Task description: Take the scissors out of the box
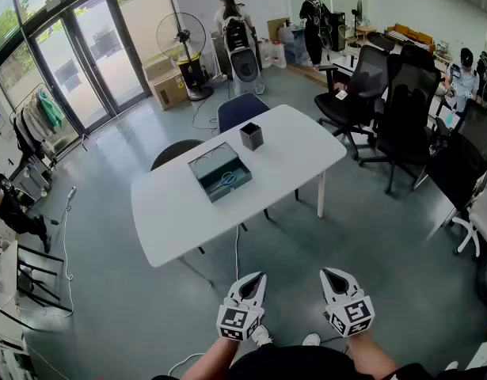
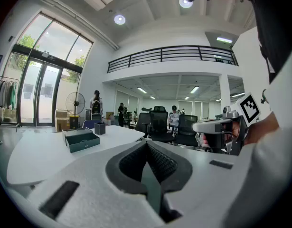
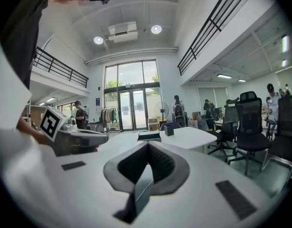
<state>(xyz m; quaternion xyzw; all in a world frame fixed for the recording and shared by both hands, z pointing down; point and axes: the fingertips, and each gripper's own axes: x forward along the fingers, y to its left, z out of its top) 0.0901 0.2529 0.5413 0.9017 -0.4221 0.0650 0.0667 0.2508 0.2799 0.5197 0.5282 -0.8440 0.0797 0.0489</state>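
A dark teal open box [image 1: 220, 172] sits on the white table [image 1: 172, 212], and the scissors [image 1: 228, 179] lie flat inside it. Both grippers hang well short of the table, over the floor near the person's body. My left gripper [image 1: 257, 277] is shut with nothing in it, and so is my right gripper [image 1: 332, 274]. The left gripper view shows its jaws [image 2: 146, 144] closed, with the box [image 2: 81, 139] far off to the left. In the right gripper view the jaws [image 3: 148, 146] are closed and the box [image 3: 149, 136] lies straight ahead in the distance.
A black square cup [image 1: 252, 136] stands on the table behind the box. A blue chair [image 1: 239, 109] and a dark chair [image 1: 176, 153] are tucked at the far side. Black office chairs [image 1: 386, 93] stand to the right. People stand further back.
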